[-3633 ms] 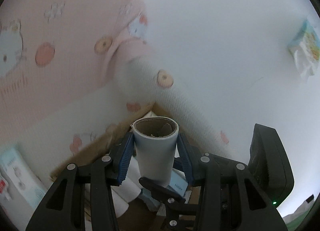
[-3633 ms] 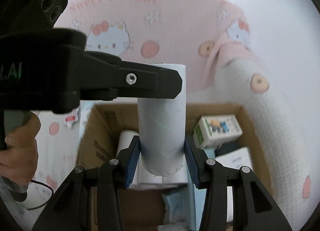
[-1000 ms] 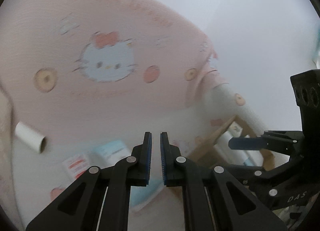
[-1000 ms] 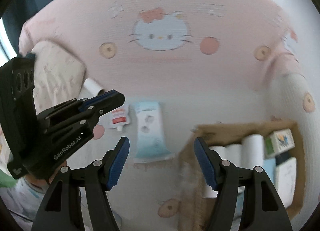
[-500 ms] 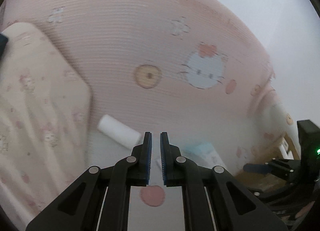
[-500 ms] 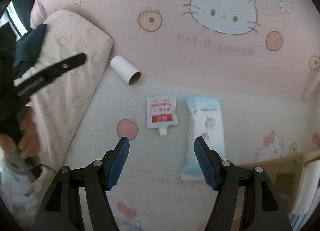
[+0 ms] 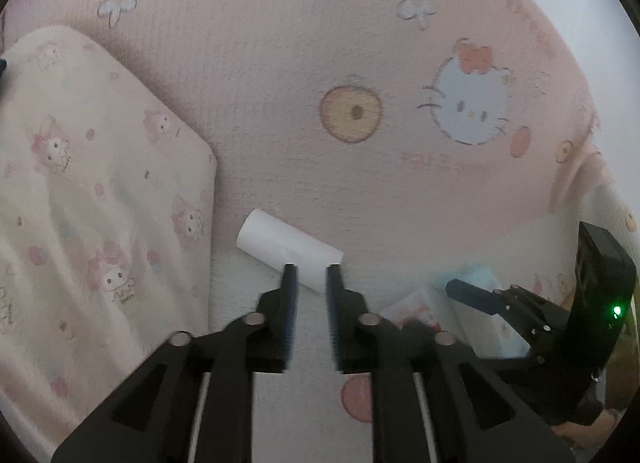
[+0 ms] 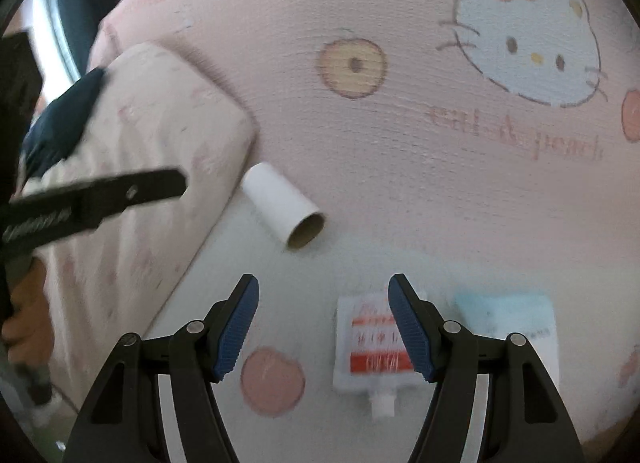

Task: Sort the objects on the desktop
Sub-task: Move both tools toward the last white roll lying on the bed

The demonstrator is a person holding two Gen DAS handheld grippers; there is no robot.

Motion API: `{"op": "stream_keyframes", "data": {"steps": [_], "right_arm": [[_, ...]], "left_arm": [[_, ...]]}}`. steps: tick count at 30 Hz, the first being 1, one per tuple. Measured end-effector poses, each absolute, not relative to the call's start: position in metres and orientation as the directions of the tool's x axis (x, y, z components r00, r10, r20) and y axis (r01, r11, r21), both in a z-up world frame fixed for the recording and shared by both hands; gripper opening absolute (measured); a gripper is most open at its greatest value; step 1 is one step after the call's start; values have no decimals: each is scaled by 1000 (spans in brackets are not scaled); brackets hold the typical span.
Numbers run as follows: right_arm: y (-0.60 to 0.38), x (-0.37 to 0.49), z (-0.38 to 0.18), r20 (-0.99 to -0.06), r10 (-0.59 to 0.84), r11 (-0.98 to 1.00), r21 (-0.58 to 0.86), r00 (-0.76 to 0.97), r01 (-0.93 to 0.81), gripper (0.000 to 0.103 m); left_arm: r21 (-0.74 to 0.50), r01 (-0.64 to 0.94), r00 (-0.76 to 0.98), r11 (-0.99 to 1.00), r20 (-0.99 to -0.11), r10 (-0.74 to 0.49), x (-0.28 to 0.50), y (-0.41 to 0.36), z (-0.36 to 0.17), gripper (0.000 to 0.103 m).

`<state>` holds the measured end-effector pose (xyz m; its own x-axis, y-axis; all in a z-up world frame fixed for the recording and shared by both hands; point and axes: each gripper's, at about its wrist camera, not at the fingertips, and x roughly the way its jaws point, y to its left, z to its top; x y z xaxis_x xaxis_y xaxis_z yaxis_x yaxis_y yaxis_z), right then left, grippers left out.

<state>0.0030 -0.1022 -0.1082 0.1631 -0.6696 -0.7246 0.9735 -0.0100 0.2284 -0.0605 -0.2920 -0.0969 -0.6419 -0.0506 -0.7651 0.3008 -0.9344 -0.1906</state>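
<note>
Both grippers had come down from the carton to the bed since the earlier frames, and neither carried the roll they clamped before. The left gripper (image 7: 310, 277), shut a second ago, was opening with nothing between its jaws; a tube (image 7: 289, 250) lay just past its tips, beside the pillow (image 7: 92, 183) edge. The right gripper (image 8: 324, 319) stood wide apart and empty over bare sheet, a pouch (image 8: 374, 347) by its right finger and a blue pack (image 8: 508, 317) further right. Pouch print was too blurred to read.
</note>
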Motion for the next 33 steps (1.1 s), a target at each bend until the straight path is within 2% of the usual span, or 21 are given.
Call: {"op": "stream_keyframes", "data": {"steps": [1, 2, 6, 8, 10, 11, 12, 13, 14, 17, 20, 25, 30, 33], "right_arm": [[-110, -1, -110, -717, -677, -21, 243, 165, 970, 65], [-117, -1, -112, -711, -685, -27, 243, 159, 970, 65], [-148, -8, -123, -753, -650, -75, 205, 108, 976, 65], [-153, -7, -119, -741, -659, -36, 203, 129, 979, 65], [-155, -5, -116, -736, -666, -13, 173, 120, 985, 65], [-155, -3, -115, -736, -668, -10, 157, 110, 987, 62], [-155, -2, -115, -735, -671, -8, 135, 94, 991, 51], [-156, 2, -115, -739, -669, 5, 97, 76, 995, 15], [-157, 6, -118, -752, -656, 28, 56, 61, 998, 9], [-153, 13, -128, -770, -636, 57, 12, 45, 998, 8], [-152, 13, -133, -780, -619, 74, 53, 88, 996, 8], [-150, 14, -133, -780, -615, 106, 69, 120, 992, 9], [-148, 4, -137, -788, -603, 102, 78, 124, 992, 9], [-147, -5, -142, -795, -594, 96, 85, 125, 992, 9]], "left_arm": [[-187, 327, -631, -926, -773, -66, -64, -295, -98, 43], [-199, 359, -625, -912, -777, -77, -68, -301, -98, 58], [-357, 392, -651, -848, -758, 18, -76, -326, -101, 66], [-391, 416, -663, -821, -748, 20, -83, -337, -106, 67], [-401, 426, -672, -811, -740, 13, -89, -346, -113, 67], [-404, 426, -674, -809, -739, 14, -93, -349, -118, 67], [-402, 435, -669, -806, -744, 11, -96, -352, -122, 67], [-403, 441, -662, -802, -749, 12, -99, -356, -128, 67], [-406, 443, -659, -799, -752, 18, -100, -357, -131, 67], [-437, 414, -685, -798, -727, 42, -101, -359, -133, 67], [-459, 388, -712, -799, -700, 56, -109, -365, -133, 67], [-454, 406, -690, -793, -721, 60, -127, -377, -148, 64], [-452, 451, -644, -769, -762, 70, -131, -387, -169, 42], [-443, 462, -631, -769, -773, 66, -129, -387, -174, 39]]}}
